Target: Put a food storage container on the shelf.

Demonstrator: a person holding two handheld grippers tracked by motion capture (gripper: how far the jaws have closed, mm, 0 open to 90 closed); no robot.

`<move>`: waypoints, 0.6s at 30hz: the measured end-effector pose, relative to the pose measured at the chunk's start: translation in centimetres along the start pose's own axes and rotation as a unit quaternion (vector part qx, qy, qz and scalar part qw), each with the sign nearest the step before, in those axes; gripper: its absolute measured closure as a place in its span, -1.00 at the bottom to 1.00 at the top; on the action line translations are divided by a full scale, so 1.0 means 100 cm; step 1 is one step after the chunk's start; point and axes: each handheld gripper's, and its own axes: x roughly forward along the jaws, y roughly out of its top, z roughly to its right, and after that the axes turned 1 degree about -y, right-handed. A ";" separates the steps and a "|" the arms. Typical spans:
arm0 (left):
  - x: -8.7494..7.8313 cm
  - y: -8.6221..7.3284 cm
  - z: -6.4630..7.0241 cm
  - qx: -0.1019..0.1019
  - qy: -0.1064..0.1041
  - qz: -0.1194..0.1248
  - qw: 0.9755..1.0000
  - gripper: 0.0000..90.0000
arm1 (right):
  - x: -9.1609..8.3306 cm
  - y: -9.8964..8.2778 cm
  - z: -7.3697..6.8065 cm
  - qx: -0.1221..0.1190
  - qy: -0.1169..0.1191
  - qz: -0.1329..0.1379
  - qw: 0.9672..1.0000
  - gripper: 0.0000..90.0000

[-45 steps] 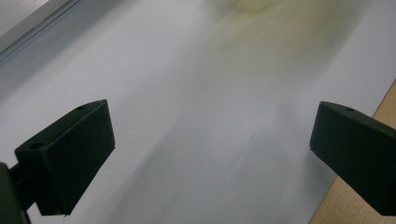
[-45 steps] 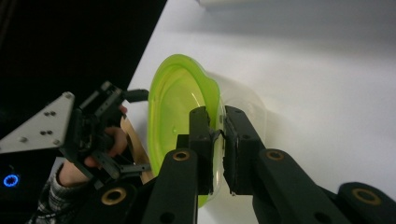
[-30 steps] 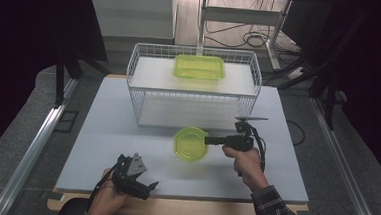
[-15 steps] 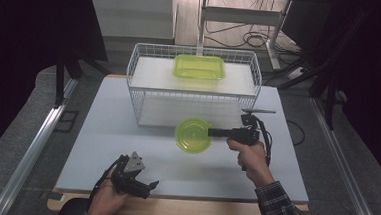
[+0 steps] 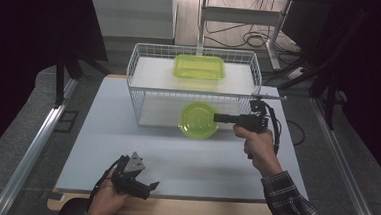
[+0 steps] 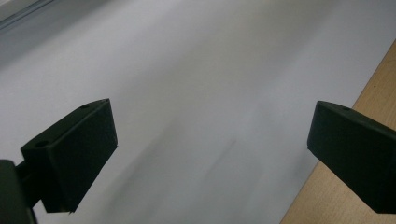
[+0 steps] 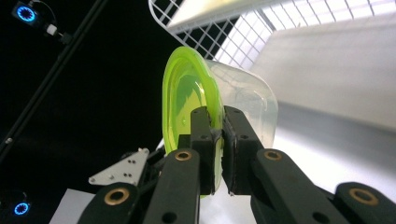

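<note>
While the round green-lidded tub (image 5: 198, 120) is pinched at its rim by the fingers (image 7: 203, 140) of the right gripper (image 5: 219, 118), it is held up in the air, just in front of the wire basket (image 5: 133, 101). The tub is held on its side, so its lid is seen from above in the high view. In the right gripper view, one finger is pressed on the green lid and the other on the clear wall, with the rim squeezed between them. The tub is lifted clear of the white bench (image 5: 102, 132).

Inside the wire basket, at the back, a square green tub (image 5: 199, 67) is seen. It is well apart from the round one.

The left gripper (image 5: 148, 187) is held low at the near edge of the bench, by the left hand (image 5: 105, 200). In the left gripper view its fingers (image 6: 77, 151) are spread wide, and nothing is held between them. The white bench top and a strip of its wooden edge (image 6: 336, 205) are seen past them.
</note>
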 end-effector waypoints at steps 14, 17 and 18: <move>0.002 0.000 0.001 0.004 0.000 -0.004 1.000 -0.97 | -0.018 0.033 -0.018 -0.015 0.001 0.036 0.999 0.85; 0.002 0.000 0.001 0.005 0.000 -0.004 1.000 -0.97 | -0.021 0.040 -0.022 -0.018 0.000 0.042 0.999 0.85; 0.002 0.000 0.001 0.005 0.000 -0.004 1.000 -0.97 | -0.021 0.040 -0.022 -0.018 0.000 0.042 0.999 0.85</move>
